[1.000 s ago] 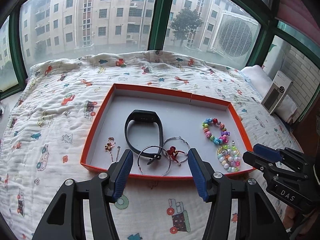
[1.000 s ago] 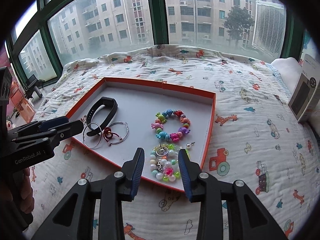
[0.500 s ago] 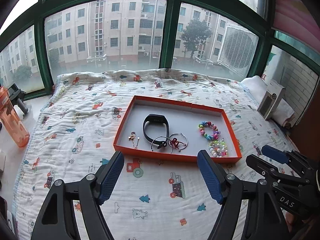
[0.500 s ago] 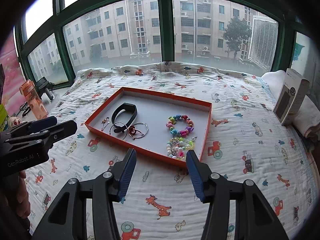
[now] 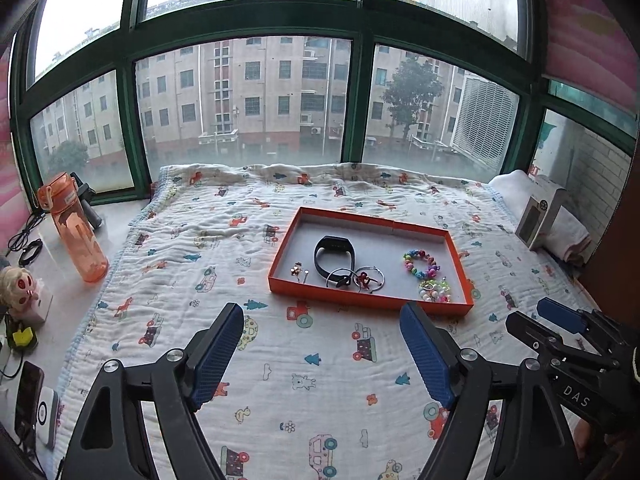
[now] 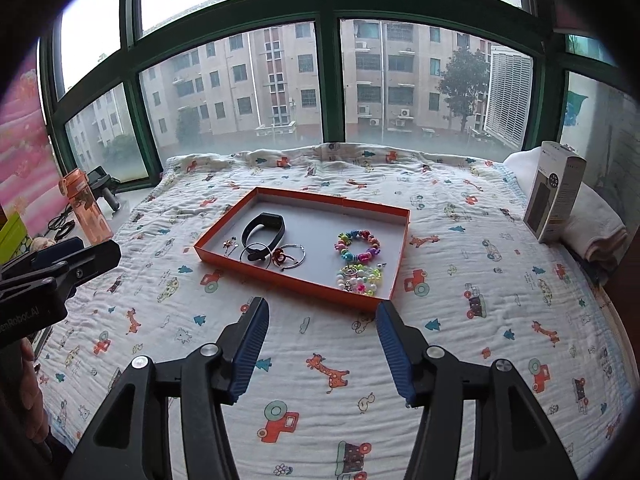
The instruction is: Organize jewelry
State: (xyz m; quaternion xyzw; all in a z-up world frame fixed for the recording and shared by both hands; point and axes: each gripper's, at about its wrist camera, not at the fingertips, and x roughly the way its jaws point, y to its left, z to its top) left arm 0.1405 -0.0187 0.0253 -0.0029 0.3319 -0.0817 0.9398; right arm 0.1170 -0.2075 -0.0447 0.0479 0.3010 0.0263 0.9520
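Observation:
An orange tray lies on the cartoon-print quilt. It holds a black wristband, two silver hoops with a red charm, small gold earrings, a colourful bead bracelet and a pastel bead keychain. My left gripper hovers over the quilt short of the tray, its jaws opening with nothing between them. My right gripper hangs beside it, jaws also opening and empty.
An orange water bottle stands on the ledge at the left, with a plush toy and a phone nearer. A white box leans on folded towels at the right. Windows close the far side.
Both grippers have drawn back and upward from the tray, which now looks smaller and farther. Both pairs of jaws have widened. The jewelry has stayed in place.

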